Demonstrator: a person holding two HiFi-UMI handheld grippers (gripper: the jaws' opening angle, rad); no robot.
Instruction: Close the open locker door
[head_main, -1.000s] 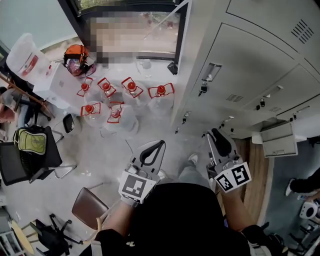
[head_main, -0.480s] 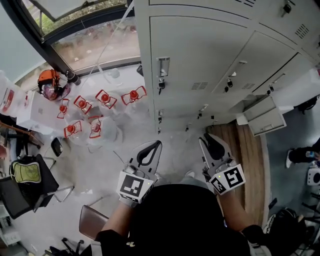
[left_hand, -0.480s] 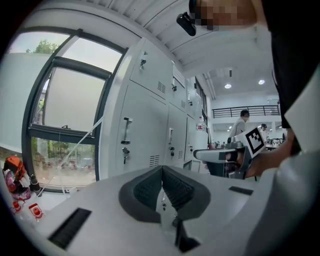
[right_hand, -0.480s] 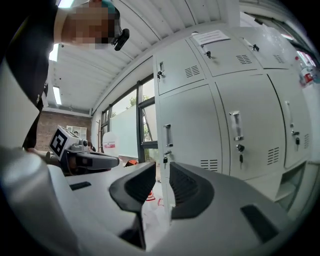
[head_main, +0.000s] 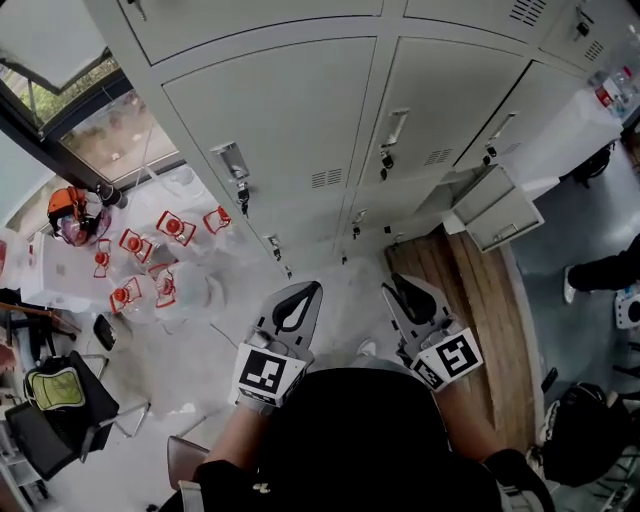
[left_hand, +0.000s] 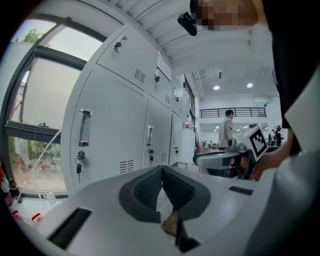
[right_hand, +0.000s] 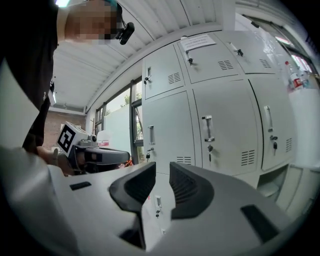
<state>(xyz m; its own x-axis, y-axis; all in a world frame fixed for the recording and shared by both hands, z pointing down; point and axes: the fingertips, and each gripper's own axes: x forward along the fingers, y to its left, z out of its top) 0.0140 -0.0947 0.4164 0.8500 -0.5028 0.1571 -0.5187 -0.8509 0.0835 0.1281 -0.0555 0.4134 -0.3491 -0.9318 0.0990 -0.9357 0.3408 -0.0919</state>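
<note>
A bank of light grey lockers (head_main: 300, 110) fills the top of the head view. One low locker door (head_main: 497, 215) at the right stands swung out from its compartment. It also shows at the lower right edge of the right gripper view, as the open door (right_hand: 272, 187). My left gripper (head_main: 305, 287) points at the lockers' base, its jaws meeting at the tips with nothing between them (left_hand: 162, 167). My right gripper (head_main: 392, 285) is held beside it, left of the open door and well short of it. Its jaws (right_hand: 162, 167) stand a narrow gap apart and hold nothing.
Several clear water jugs with red handles (head_main: 160, 250) crowd the floor at the left under a window (head_main: 70, 130). A chair with a green backpack (head_main: 55, 385) is at the lower left. A wooden floor strip (head_main: 480, 320) runs below the open door. A person's legs (head_main: 600, 272) are at the far right.
The head view has swung right: the lockers now fill the top and the jugs have slid left. Both grippers keep the same pose in front of me.
</note>
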